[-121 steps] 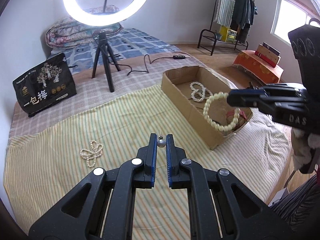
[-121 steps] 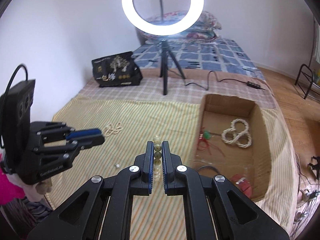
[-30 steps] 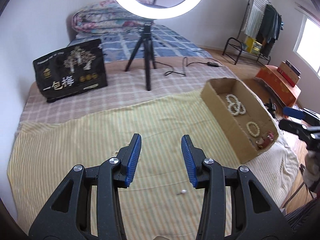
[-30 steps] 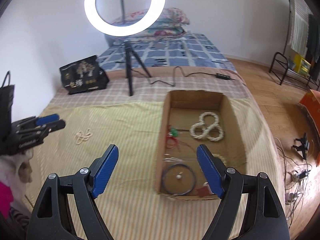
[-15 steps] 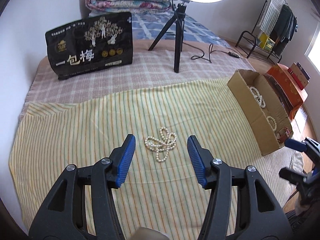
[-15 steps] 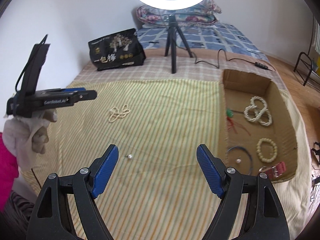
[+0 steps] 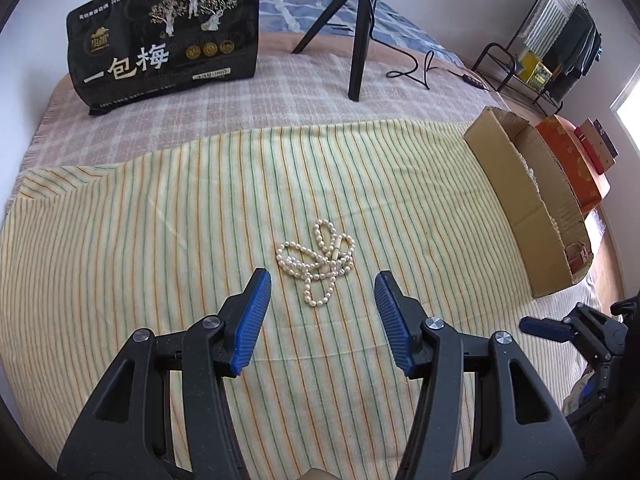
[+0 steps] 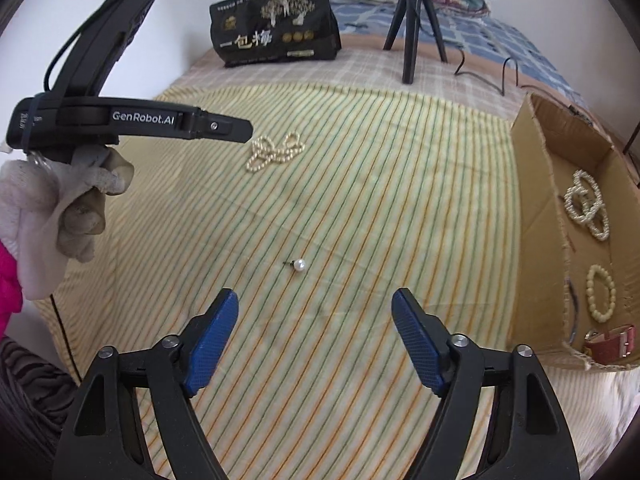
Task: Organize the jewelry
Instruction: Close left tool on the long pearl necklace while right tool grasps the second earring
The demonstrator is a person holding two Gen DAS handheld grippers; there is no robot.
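A tangled pearl necklace lies on the striped cloth, just ahead of my open left gripper; it also shows in the right wrist view. A single pearl earring lies on the cloth ahead of my open, empty right gripper. The cardboard box at the right holds a pearl strand, a pale bead bracelet and a red watch strap. The left gripper appears from the side in the right wrist view, above the necklace.
A black snack bag and a black tripod stand at the back on the checked blanket. The box also shows at the right of the left wrist view. An orange box lies beyond it.
Both grippers have let go of their jewelry and opened. The bead bracelet now lies in the box. My left gripper has moved close over the pearl necklace; my right has moved over the earring.
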